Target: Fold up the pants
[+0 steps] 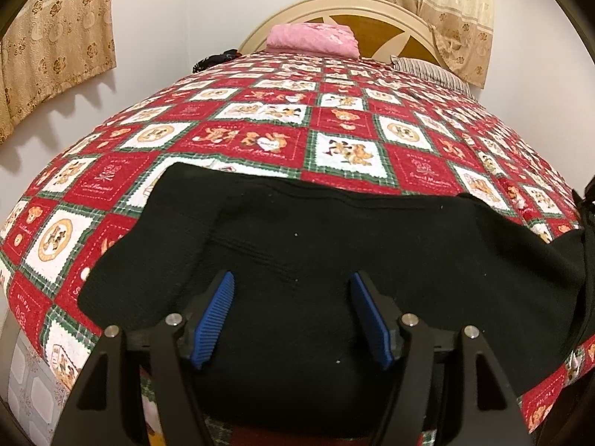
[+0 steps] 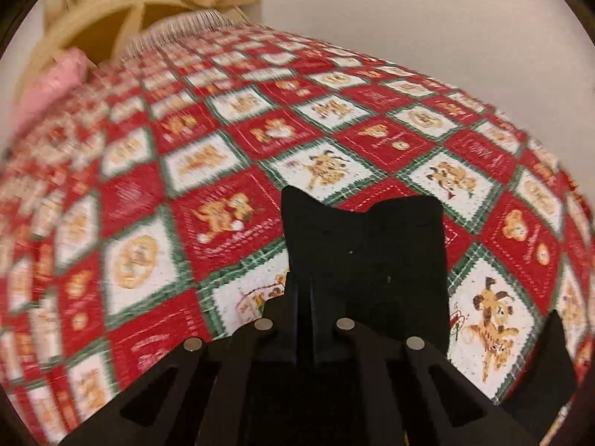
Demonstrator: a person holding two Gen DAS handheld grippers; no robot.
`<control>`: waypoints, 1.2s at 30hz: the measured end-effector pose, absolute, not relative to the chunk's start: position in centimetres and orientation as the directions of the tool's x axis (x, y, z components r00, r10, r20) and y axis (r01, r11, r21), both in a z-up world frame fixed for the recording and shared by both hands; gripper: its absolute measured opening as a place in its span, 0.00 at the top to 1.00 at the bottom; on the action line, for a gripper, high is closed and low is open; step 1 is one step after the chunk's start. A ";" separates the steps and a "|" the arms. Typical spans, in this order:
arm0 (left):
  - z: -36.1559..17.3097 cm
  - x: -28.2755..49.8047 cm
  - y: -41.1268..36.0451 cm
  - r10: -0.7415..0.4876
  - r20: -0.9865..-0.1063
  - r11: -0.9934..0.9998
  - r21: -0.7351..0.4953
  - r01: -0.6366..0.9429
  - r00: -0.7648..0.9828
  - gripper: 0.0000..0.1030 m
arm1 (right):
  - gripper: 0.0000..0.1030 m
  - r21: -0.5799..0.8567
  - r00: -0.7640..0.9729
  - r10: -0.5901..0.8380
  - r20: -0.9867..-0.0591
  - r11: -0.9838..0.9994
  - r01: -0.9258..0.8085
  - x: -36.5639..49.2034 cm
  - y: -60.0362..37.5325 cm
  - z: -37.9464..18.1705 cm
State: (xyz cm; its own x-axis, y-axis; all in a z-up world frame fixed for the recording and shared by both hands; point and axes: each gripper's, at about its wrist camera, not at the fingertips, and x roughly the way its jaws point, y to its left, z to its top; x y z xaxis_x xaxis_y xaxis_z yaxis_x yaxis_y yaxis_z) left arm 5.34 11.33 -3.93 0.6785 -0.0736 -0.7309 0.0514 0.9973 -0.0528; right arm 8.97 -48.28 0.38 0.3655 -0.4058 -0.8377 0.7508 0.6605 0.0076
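Left view: black pants (image 1: 334, 245) spread on quilted bed (image 1: 260, 119), left tongs (image 1: 292, 316) spread above them, right view: right tongs (image 2: 308, 297) pinching pants fabric.

No clearly legible lettering on the bedspread (image 1: 420, 171).

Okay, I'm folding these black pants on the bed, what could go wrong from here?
The right gripper is shut on only a small flap of the pants, so that flap could slip out when lifted.

The left gripper is open over the pants and grips nothing, so one side may drag and bunch.

The pants lie near the bed's near edge, so a pull could slide them off.
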 end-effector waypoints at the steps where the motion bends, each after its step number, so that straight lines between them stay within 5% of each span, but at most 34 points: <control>1: -3.9 5.3 11.3 -0.072 -0.731 0.997 -0.050 0.051 0.679 0.33 | 0.96 0.081 0.431 -0.376 -0.820 0.670 0.738 7.7 -48.2 1.4; 5: -3.9 5.4 11.3 -0.073 -0.732 0.997 -0.052 0.052 0.678 0.33 | 0.96 0.301 0.666 -0.292 -0.686 0.720 0.625 1.9 -47.9 5.7; 12: -4.0 5.3 11.2 -0.071 -0.728 0.997 -0.054 0.046 0.682 0.33 | 0.96 0.518 0.822 -0.300 -0.483 0.659 0.545 -11.0 -48.8 8.2; 23: -4.0 5.5 10.9 -0.054 -0.729 0.999 -0.042 0.034 0.683 0.30 | 0.97 0.666 0.816 -0.273 -0.509 0.476 0.575 -21.4 -51.7 -2.7; 29: -3.8 5.7 11.1 -0.066 -0.740 0.998 -0.045 0.048 0.670 0.30 | 0.96 0.635 0.794 -0.239 -0.559 0.494 0.595 -21.5 -52.2 -1.3; 34: -3.3 5.5 10.6 -0.032 -0.741 0.999 0.004 0.052 0.670 0.30 | 0.93 0.304 0.603 -0.544 -0.583 0.542 0.784 -22.8 -50.1 3.4; 36: -2.9 5.2 10.3 -0.014 -0.736 0.998 0.028 0.051 0.676 0.30 | 0.77 0.275 0.608 -0.553 -0.570 0.569 0.775 -22.8 -49.2 4.7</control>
State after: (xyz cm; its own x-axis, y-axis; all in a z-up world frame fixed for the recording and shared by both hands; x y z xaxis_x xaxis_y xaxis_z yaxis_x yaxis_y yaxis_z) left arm 5.16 10.32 -2.90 0.6763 -0.0137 -0.7365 0.0506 0.9983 0.0279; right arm -22.76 -49.23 4.69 0.6080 -0.5530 -0.5697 0.7750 0.5691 0.2747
